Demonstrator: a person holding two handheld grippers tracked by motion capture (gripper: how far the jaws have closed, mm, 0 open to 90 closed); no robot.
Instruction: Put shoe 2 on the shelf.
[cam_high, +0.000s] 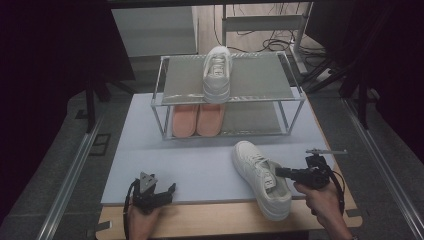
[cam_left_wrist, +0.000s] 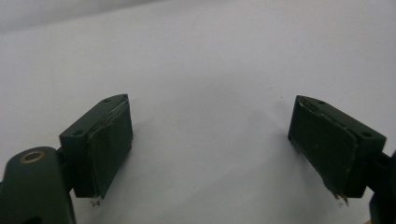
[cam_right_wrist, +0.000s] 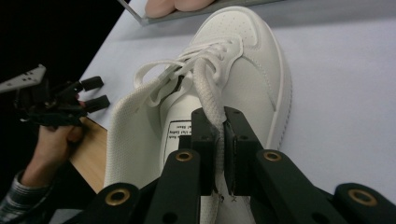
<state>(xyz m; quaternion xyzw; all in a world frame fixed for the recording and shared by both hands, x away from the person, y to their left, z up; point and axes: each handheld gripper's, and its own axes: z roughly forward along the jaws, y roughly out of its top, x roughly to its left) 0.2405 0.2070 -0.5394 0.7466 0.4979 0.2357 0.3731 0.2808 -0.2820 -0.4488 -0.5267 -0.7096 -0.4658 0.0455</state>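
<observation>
Right gripper view is showing the right gripper (cam_right_wrist: 220, 140) pinching the padded tongue of the near white sneaker (cam_right_wrist: 243, 79), its jaws nearly together with the tongue between them. That shoe is lying on the pale mat (cam_high: 200, 165) close to the table's near edge, its heel hanging past the mat onto the wooden strip (cam_high: 215, 217).

The left gripper (cam_left_wrist: 210, 144) is sitting with its jaws spread wide and holding nothing, low over bare mat near the front left corner.

Judging from the grip, the tongue is soft and could be sliding or folding out of the pinch; a lift by the tongue alone would likely be letting the shoe swing and tip.

Beyond lies open mat, then the two-tier rack (cam_high: 225, 95), carrying the second white sneaker (cam_high: 217, 75) on top and pink slippers (cam_high: 197, 120) below. Free shelf space is showing beside each.
</observation>
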